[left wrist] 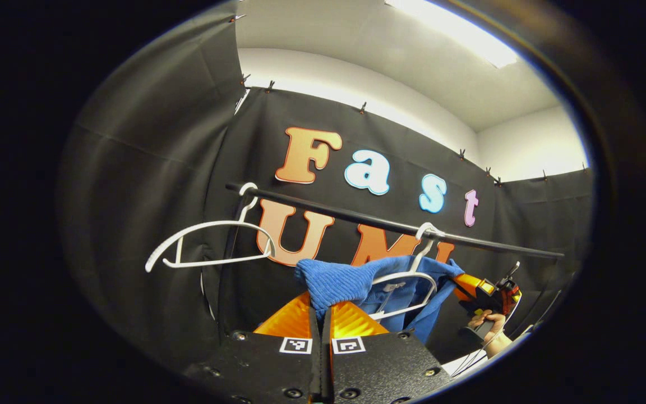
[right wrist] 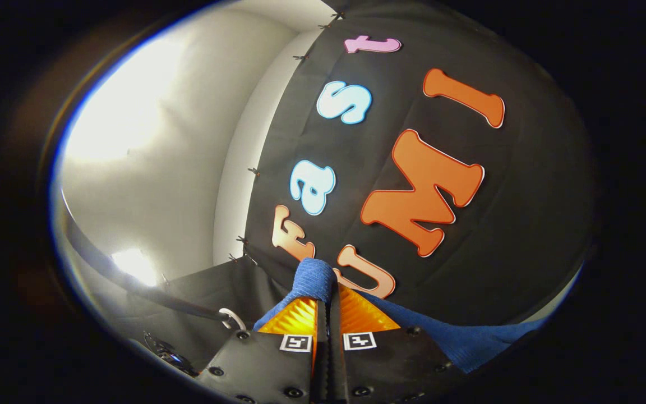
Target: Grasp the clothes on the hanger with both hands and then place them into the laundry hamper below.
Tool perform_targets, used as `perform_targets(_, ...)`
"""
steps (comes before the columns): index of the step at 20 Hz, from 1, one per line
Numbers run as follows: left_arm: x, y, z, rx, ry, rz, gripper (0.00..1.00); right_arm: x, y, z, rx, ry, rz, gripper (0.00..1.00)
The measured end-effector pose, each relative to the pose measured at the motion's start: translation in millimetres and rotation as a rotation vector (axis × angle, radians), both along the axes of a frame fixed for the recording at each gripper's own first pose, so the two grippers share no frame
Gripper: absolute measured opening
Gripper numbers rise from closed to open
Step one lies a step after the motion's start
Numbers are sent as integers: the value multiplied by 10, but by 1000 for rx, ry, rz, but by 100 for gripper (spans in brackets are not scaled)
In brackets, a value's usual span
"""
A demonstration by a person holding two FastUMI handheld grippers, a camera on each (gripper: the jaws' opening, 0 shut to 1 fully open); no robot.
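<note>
Black cloth walls (left wrist: 149, 168), white ceiling (left wrist: 390, 62) — strip light (left wrist: 457, 33)

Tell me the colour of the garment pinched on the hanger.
Blue, with a ribbed knit texture. The garment shows best in the left gripper view, draped over the white hanger.

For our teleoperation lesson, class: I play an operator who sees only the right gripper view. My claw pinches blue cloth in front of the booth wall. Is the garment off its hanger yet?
Observer: No. In the left gripper view the blue garment is draped on a white hanger that is hooked over the black rail.
Operator: Does the other claw hold it too?
Observer: Yes. The left claw is shut on a bunched fold of the blue garment.
Operator: Is anything else on that rail?
Observer: A second white hanger, bare, hangs farther along the rail, apart from the garment.
</note>
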State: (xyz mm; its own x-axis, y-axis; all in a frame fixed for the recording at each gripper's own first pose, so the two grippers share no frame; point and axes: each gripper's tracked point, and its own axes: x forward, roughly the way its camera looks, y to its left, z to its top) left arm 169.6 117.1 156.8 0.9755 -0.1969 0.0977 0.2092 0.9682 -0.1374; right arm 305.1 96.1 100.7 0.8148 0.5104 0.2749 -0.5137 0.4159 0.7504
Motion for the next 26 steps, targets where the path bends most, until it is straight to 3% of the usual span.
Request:
perform_targets(4,108,134,156,1,0,-39,0,158,49,-8,-33,41,-2,7)
perform_targets(9,396,439,163,-13,23,-33,0,280,183,-158,-75,96,19,7)
perform_targets(12,535,536,-49,-44,75,-36,0,372,202,-269,-83,128,20,7)
perform_targets(19,768,499,-575,-14,175,-54,0,644,24,-464,-108,176,-69,7)
perform_targets(26,815,549,-1036,5,251,-46,0,640,-47,-751,-137,220,-103,7)
